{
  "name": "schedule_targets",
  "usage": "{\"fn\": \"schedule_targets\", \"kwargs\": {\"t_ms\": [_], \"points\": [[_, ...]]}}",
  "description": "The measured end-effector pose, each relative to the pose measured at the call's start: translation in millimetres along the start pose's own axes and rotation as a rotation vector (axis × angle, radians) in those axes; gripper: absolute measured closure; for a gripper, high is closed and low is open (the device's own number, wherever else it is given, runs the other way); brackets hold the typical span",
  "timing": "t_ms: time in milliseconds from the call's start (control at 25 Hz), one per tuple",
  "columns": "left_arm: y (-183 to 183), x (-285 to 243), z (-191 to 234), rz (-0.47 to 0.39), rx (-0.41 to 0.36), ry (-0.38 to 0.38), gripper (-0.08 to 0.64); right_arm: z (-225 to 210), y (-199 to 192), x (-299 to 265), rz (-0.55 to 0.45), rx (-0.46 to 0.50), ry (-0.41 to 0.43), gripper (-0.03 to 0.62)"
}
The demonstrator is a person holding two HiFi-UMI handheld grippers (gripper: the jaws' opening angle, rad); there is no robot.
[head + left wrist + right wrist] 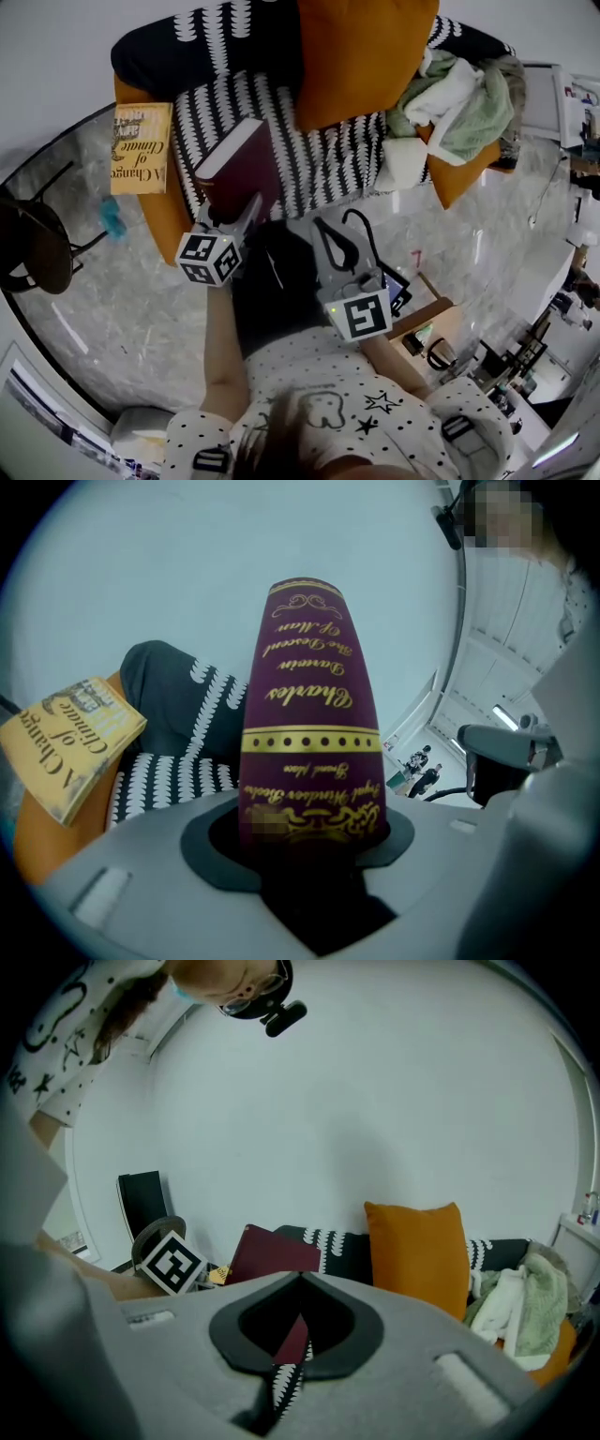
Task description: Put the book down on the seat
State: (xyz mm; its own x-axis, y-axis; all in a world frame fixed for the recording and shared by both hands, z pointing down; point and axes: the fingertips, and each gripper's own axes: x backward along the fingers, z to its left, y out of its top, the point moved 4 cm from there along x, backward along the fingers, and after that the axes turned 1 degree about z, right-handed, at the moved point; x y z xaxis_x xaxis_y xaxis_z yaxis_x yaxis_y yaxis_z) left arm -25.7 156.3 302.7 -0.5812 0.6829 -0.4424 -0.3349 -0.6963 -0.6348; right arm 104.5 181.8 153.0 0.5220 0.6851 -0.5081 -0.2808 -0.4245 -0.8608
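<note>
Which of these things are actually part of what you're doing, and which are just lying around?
Part of the job:
- maroon book, clamped in the left gripper
- patterned seat, where the book is to go

Just lying about:
- yellow book on the sofa's arm
- orange cushion
- heap of clothes
- black chair
- right gripper, shut and empty

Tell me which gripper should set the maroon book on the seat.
Left. The left gripper clamps the book and holds it above the patterned seat; the right gripper is empty and farther back.
</note>
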Motion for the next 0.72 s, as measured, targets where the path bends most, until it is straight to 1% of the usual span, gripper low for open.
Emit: {"fn": "schedule_targets", "kwargs": {"t_ms": [160, 320, 520, 720], "points": [[-11.3, -25.9, 11.3, 0.042, -0.027, -0.040, 0.327, -5.4, -7.5, -3.4, 0.007, 0.019, -0.019, 0.594], [-18.7, -43.3, 28.5, 0.058, -0.027, -0.035, 0.327, -7.8, -20.7, -3.4, 0.037, -0.010, -0.031, 0.595], [-24.2, -60.0, 40.4, 0.061, -0.002, -0.041, 0.327, -19.6, -26.6, -6.5, 0.051, -0.045, -0.052, 0.594], [-44.7, -76.2, 52.9, 0.074, 0.033, -0.057, 0.327, -25.5, -41.6, -13.1, 0.066, -0.074, -0.079, 0.594]]}}
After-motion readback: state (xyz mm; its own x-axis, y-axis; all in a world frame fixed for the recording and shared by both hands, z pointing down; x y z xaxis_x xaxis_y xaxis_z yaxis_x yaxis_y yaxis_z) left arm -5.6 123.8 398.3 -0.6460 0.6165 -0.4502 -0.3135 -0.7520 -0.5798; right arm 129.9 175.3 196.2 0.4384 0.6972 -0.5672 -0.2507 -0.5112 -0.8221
